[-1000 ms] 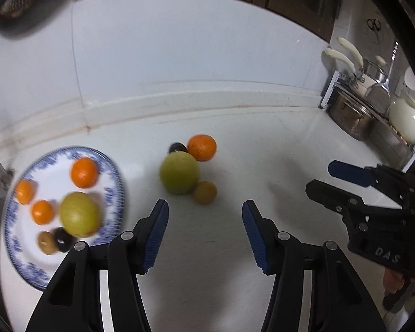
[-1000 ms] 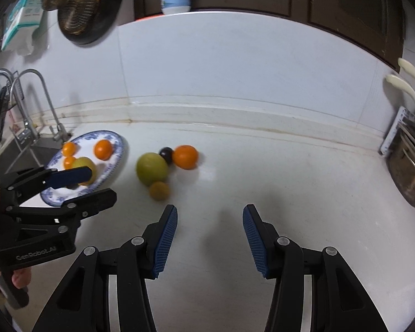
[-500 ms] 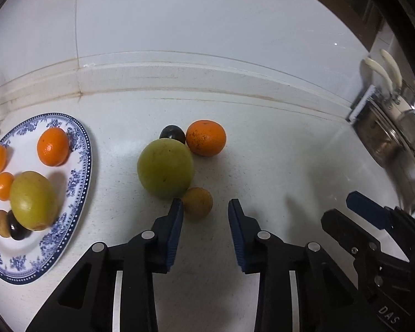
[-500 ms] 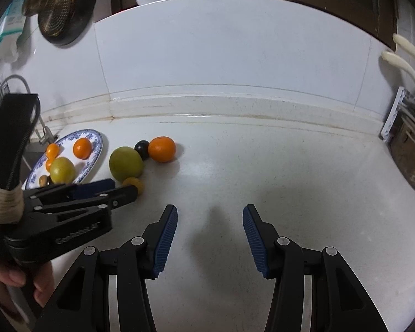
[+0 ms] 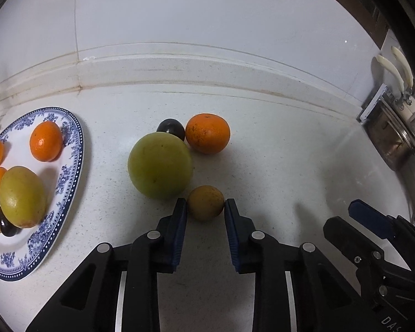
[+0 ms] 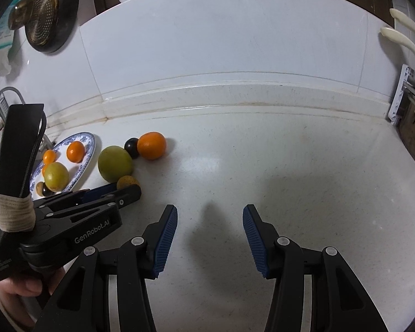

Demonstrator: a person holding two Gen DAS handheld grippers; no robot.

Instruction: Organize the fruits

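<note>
My left gripper [image 5: 204,207] has its blue pads on both sides of a small brownish-orange fruit [image 5: 205,203] that rests on the white counter. Just beyond lie a large green fruit [image 5: 160,165], a dark plum [image 5: 171,129] and an orange [image 5: 207,137]. A blue-and-white plate [image 5: 72,166] at the left holds several oranges, a green fruit and two small dark fruits. My right gripper [image 6: 209,222] is open and empty over bare counter, right of the fruit group [image 6: 114,163]. It also shows in the left wrist view [image 5: 345,218].
A backsplash ledge [image 5: 207,63] runs behind the fruit. A metal pot rack with ladles [image 5: 393,127] stands at the right. A sink faucet [image 6: 2,105] and a hanging strainer [image 6: 45,8] are at the far left.
My left gripper has moved forward and down to the small brownish-orange fruit and narrowed around it. My right gripper has stayed open in about the same place.
</note>
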